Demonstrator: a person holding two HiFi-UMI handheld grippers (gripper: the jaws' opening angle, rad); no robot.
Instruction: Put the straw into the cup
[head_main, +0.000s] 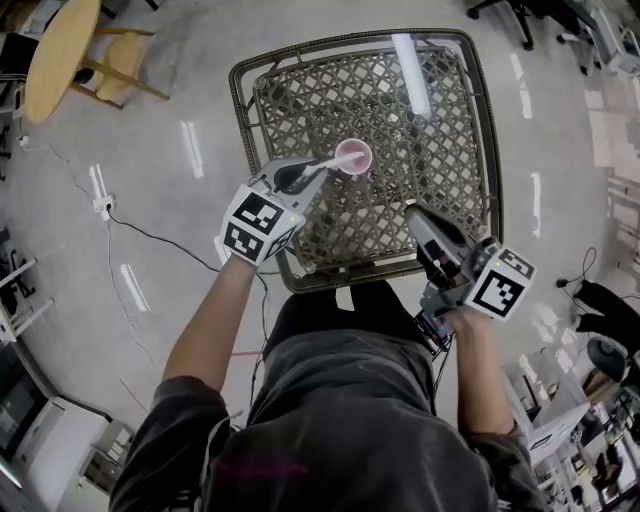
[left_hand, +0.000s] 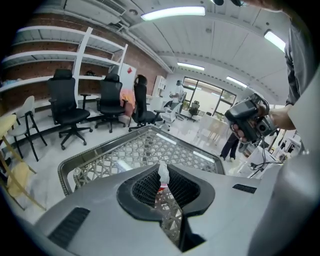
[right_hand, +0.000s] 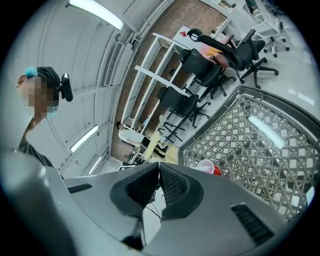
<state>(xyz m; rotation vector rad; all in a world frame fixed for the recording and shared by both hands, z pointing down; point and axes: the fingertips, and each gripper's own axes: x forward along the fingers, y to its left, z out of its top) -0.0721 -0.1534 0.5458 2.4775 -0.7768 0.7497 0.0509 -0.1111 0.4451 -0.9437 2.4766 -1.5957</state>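
A red cup (head_main: 352, 157) with a white inside stands upright near the middle of the wicker glass-topped table (head_main: 243, 95). My left gripper (head_main: 306, 177) is shut on a white straw (head_main: 323, 166), whose far end reaches the cup's near rim. In the left gripper view the straw (left_hand: 162, 173) stands between the dark pads, and a bit of red shows just below it. My right gripper (head_main: 414, 214) hovers over the table's near right part, jaws together with nothing between them. From the right gripper view the cup (right_hand: 207, 166) shows just past the jaws, on the table (right_hand: 300, 122).
Black office chairs (left_hand: 67, 107) and white shelves (left_hand: 95, 47) stand beyond the table. A round wooden table (head_main: 60, 50) with a chair is at the far left. A cable (head_main: 150, 235) runs across the floor on the left. My body is close against the table's near edge.
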